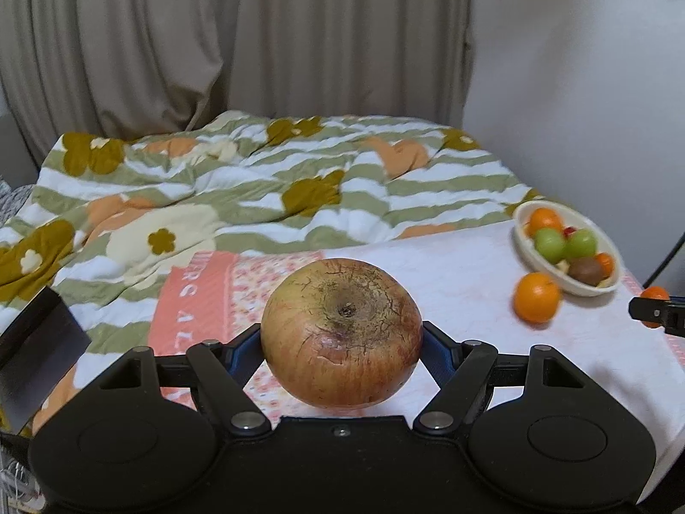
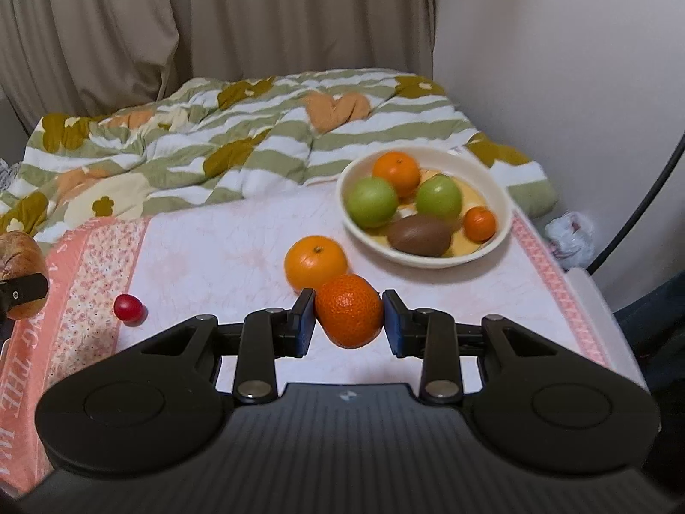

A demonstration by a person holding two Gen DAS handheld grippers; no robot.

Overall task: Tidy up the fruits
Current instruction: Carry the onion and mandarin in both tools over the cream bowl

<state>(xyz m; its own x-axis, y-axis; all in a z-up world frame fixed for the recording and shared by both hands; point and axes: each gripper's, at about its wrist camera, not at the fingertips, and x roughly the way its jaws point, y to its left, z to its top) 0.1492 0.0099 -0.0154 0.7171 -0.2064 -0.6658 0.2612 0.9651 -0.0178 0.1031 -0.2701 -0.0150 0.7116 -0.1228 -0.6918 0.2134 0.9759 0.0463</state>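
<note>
Over a pink-bordered cloth, an apple is clamped in the left gripper and a mandarin in the right gripper, presumably for the bowl at far right.

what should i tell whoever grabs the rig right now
Left gripper: shut on the big apple, held above the cloth.
Right gripper: shut on a small orange, also lifted.
Bowl at the far right holds two oranges, two green fruits and a brown one.
Loose on the cloth: one orange near the bowl and a small red fruit to the left.
Left to do, probably: bowl both held fruits, then the two loose ones.
</note>
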